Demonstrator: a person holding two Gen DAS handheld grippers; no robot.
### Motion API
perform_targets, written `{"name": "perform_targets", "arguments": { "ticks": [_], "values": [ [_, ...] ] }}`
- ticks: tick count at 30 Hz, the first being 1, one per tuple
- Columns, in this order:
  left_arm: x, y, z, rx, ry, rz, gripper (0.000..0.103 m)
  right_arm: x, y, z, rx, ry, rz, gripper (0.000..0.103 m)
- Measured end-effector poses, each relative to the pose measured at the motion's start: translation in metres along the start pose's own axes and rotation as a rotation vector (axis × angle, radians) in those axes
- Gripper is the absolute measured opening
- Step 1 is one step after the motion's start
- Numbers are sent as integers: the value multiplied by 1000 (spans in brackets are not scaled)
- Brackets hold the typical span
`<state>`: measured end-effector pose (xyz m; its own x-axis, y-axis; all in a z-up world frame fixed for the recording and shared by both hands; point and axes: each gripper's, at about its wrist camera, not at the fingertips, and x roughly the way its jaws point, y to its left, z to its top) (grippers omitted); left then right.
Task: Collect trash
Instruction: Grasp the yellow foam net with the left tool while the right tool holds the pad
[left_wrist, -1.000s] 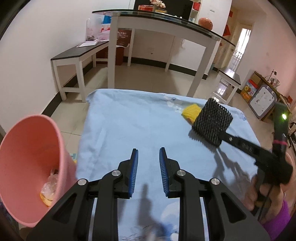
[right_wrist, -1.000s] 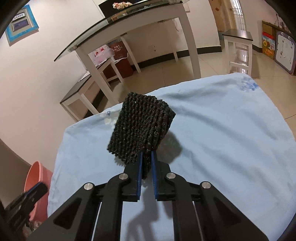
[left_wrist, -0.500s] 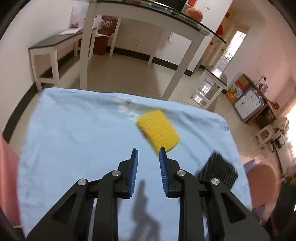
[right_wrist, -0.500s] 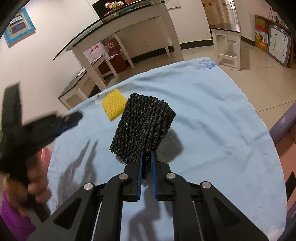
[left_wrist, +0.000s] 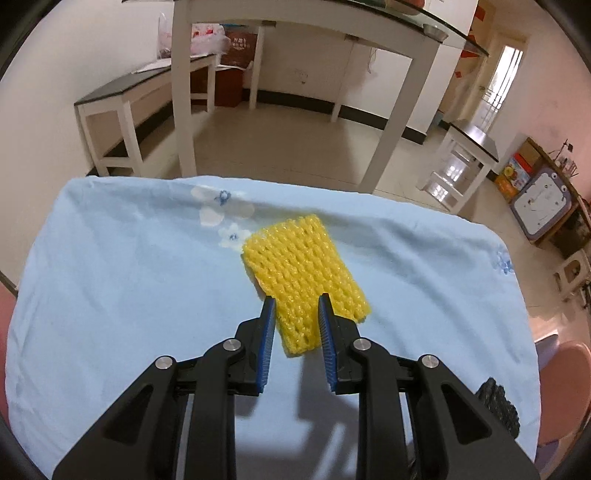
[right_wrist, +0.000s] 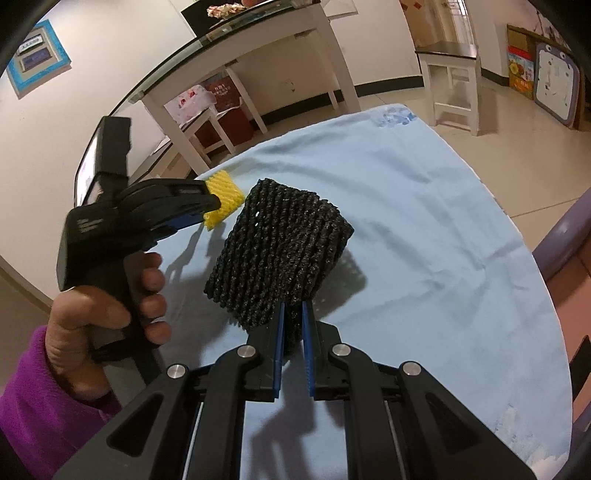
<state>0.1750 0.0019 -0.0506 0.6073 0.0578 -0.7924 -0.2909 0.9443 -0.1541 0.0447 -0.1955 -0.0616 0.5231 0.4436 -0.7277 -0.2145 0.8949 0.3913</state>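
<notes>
A yellow foam net lies flat on the light blue cloth; it also shows in the right wrist view. My left gripper is open, its fingertips on either side of the net's near end. In the right wrist view the left gripper reaches over the yellow net. My right gripper is shut on a black foam net and holds it above the cloth. A corner of the black net shows at the lower right of the left wrist view.
A pink bin's rim sits at the far left edge. A white glass-topped table and a low bench stand beyond the cloth. A white stool and a purple chair are to the right.
My left gripper has swung from the pink bin to the right and forward onto the yellow net, still open. My right gripper has drawn back with the black net.
</notes>
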Motion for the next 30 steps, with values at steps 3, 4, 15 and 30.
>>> {"name": "perform_targets", "arguments": {
  "ticks": [3,4,15,30],
  "values": [
    [-1,-1,-2,-3,-11,12,24,-1,0,0,2,-3,9,9],
    [-2,-1,-3,-11,-14,9,24,-1,-1,-1,5,-3,12,9],
    [-19,2,-15,13,-34,-64,9,-2,-3,-1,18,-11,23,9],
    [-112,44,-63,119,-108,-21,9,-4,3,-2,-6,-20,16,9]
  ]
}}
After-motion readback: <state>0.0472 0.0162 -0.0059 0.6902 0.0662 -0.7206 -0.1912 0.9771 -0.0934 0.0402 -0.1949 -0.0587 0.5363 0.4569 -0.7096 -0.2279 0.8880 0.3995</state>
